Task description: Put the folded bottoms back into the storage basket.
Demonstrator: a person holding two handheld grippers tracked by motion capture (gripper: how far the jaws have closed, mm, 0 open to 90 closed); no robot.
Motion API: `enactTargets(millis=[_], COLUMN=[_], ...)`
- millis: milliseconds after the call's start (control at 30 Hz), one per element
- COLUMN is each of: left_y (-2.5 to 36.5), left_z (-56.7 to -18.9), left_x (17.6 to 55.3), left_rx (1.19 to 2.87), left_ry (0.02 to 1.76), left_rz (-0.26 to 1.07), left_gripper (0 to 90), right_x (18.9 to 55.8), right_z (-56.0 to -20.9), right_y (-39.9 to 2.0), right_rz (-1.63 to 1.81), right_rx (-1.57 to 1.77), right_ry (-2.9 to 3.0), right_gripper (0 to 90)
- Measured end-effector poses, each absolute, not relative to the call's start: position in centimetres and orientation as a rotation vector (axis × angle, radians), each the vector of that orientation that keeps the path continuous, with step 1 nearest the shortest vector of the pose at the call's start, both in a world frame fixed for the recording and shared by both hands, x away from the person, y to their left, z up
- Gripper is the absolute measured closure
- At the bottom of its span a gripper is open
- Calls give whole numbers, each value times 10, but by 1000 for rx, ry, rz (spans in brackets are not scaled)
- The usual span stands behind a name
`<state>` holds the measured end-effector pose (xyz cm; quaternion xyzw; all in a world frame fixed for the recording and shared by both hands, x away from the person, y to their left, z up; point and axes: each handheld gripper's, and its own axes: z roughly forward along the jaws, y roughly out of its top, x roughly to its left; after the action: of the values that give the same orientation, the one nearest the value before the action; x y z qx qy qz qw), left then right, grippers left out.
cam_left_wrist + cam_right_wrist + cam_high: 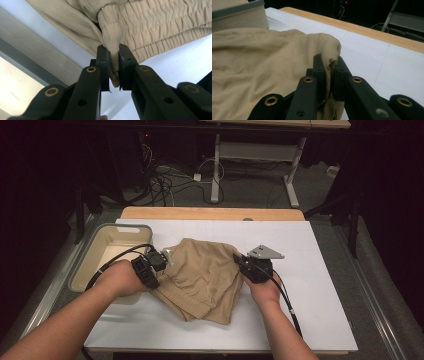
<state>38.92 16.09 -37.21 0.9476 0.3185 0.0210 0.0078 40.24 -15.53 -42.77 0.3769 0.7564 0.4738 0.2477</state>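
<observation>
Left tool pinches the tan elastic-waisted fabric shorts; right tool likewise; thin bites may slip if pulled.

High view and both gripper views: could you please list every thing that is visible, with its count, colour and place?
Shorts: one, tan, crumpled on the middle of the board, elastic waistband toward the person.
Bin: one, beige with grey rim, at the table's left edge.
Board: one, white, covering the table.
Table: one, light wood, edge visible beyond the board.
Cables: several, black and white, on the floor behind the table.
Desk frame: one, white, far side of the floor.
Left gripper: one, black, shut on the shorts' waistband.
Right gripper: one, black, shut on a fold of the shorts.
Forearms: two, entering from the bottom.
</observation>
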Motion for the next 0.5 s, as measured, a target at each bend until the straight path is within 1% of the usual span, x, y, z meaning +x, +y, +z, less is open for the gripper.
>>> enactTargets(millis=[367, 500], left_y=[167, 171], left_z=[-353, -341], left_x=[395, 395], left_rx=[2940, 2943], left_ry=[1032, 1032], left_rz=[1, 0], left_gripper=[795, 795], right_x=[399, 398], right_z=[-410, -401], right_y=[-150, -148], right_rz=[1327, 1348], right_rx=[970, 966], right_ry=[2055, 2046], right_gripper=[846, 846])
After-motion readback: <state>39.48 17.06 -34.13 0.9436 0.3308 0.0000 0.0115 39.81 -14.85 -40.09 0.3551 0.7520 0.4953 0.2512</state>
